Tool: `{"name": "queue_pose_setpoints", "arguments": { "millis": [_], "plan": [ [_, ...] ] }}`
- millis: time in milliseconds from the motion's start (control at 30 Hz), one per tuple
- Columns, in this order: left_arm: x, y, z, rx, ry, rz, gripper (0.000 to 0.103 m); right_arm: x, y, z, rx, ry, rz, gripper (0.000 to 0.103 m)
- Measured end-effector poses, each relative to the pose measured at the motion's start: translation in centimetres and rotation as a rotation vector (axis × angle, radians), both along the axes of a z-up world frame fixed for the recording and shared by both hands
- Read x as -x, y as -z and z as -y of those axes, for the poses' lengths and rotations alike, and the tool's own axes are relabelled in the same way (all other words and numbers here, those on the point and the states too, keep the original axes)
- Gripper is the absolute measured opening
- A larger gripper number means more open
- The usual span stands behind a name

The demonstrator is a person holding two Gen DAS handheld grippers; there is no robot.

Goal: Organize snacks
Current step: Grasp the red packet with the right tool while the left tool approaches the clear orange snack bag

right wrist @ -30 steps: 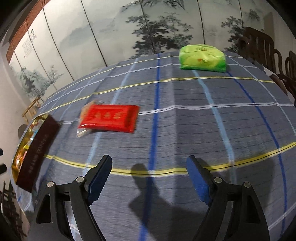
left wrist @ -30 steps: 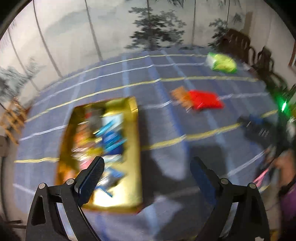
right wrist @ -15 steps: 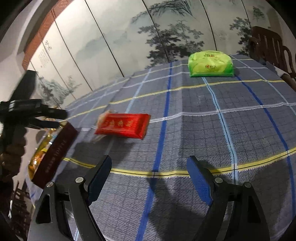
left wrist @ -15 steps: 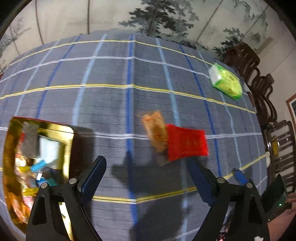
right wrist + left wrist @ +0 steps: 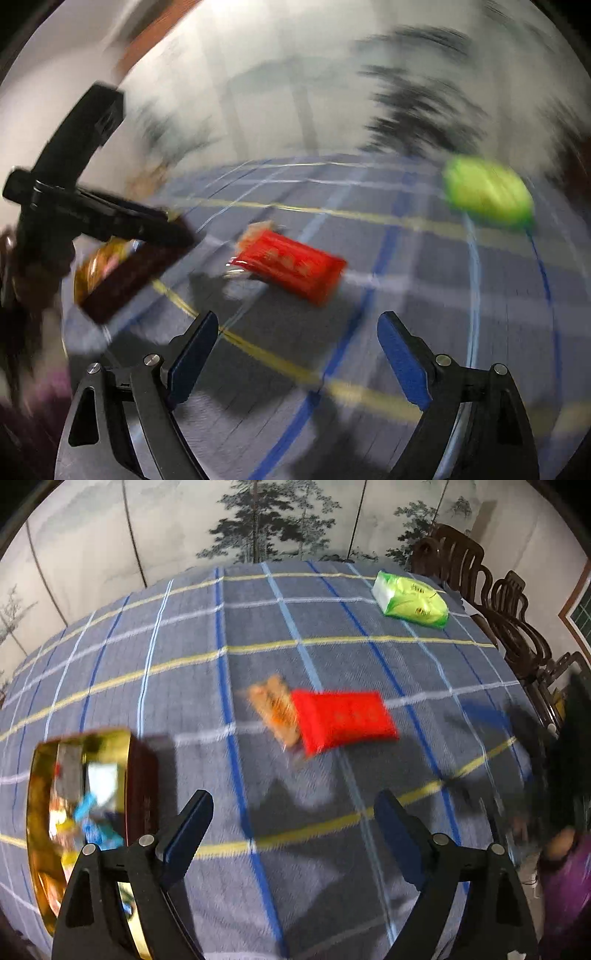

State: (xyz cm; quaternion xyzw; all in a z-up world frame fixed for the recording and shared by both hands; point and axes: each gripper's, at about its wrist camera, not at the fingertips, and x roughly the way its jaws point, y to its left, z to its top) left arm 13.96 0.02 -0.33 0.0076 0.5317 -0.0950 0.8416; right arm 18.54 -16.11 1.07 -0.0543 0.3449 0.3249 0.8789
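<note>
We find the left gripper (image 5: 293, 810) nearest, jaws wide with only cloth between them, and the right gripper (image 5: 297, 332) with jaws opening, nothing between them. Beyond lie the gold snack box (image 5: 42, 812) at the tablecloth's (image 5: 184, 701) near left edge, already holding wrapped snacks, then the red packet (image 5: 343, 720) at mid-cloth touching an orange packet (image 5: 273, 709), and the green pack (image 5: 410, 600) near the far right corner. In our judgement a grasp of the red packet could drag the orange one along, since they overlap. The right wrist view, heavily blurred, alone shows the left tool's body beside the box's dark side; the left view alone shows the box contents.
</note>
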Motion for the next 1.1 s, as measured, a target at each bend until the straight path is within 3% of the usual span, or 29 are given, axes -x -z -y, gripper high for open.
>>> {"name": "queue_pose_setpoints", "arguments": {
  "millis": [167, 267, 500, 567, 600, 667, 733, 767, 900, 1000, 1100],
  "plan": [
    [2.2, 0.2, -0.4, -0.014, 0.031, 0.002, 0.086, -4.9, 0.1, -6.3, 0.253, -0.295, -0.002, 0.089],
    [2.8, 0.0, -0.8, -0.007, 0.041, 0.017, 0.087, -6.8, 1.2, -8.7, 0.357, -0.400, -0.011, 0.089],
    [1.8, 0.8, -1.9, 0.039, 0.032, -0.012, 0.087, -10.1, 3.4, -11.5, 0.402, -0.513, -0.112, 0.088],
    [1.6, 1.0, -2.1, 0.035, 0.031, -0.013, 0.087, -10.6, 4.2, -11.8, 0.392, -0.532, -0.174, 0.086],
    [1.5, 1.1, -2.2, 0.034, 0.030, -0.015, 0.087, -10.7, 4.5, -12.0, 0.407, -0.530, -0.188, 0.080],
    [1.3, 1.3, -2.4, 0.036, 0.020, -0.024, 0.087, -10.7, 4.9, -11.5, 0.391, -0.498, -0.188, 0.074],
    [0.9, 1.5, -2.6, 0.046, 0.013, -0.027, 0.087, -10.5, 4.9, -10.7, 0.376, -0.417, -0.194, 0.050],
    [0.7, 1.5, -2.6, 0.047, 0.012, -0.029, 0.087, -10.1, 5.0, -10.0, 0.374, -0.375, -0.203, 0.047],
    [-0.7, 1.1, -2.5, 0.072, 0.008, -0.020, 0.087, -6.8, 4.9, -5.9, 0.277, -0.252, -0.231, 0.046],
    [-2.7, 1.0, -2.4, 0.139, -0.008, -0.035, 0.087, -3.7, 4.1, -1.0, 0.107, -0.112, -0.258, 0.046],
    [-5.3, 1.5, -1.8, 0.163, -0.044, -0.056, 0.087, -1.2, 3.9, 3.6, 0.029, 0.074, -0.244, 0.046]
  ]
}}
